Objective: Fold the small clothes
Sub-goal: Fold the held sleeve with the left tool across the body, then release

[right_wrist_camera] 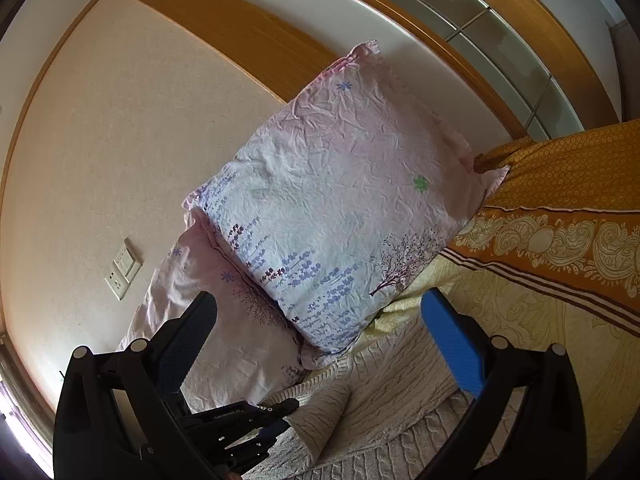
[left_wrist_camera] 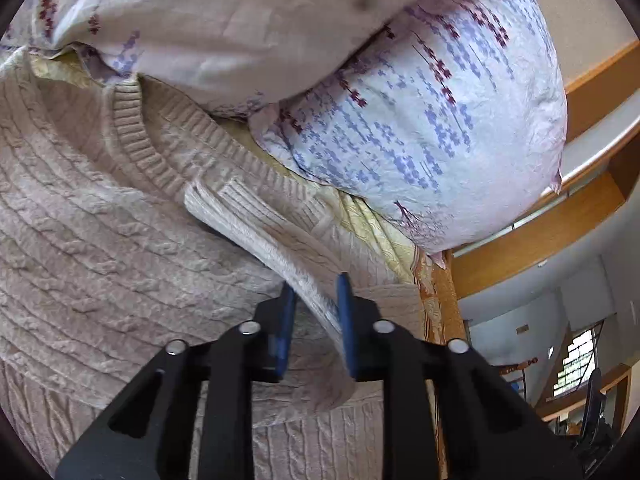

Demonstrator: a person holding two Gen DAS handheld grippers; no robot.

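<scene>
A beige cable-knit sweater lies spread on the bed, its ribbed neckline toward the pillows. My left gripper is shut on the sweater's sleeve and holds it folded over the body. In the right wrist view the sweater lies below, with the sleeve cuff held by the other gripper at the lower left. My right gripper is open and empty, raised above the sweater and facing the pillows.
Two floral pillows lean against the wall at the bed's head, touching the sweater's top. A yellow and orange patterned sheet covers the bed. A wall socket is at the left. The bed's edge runs at the right.
</scene>
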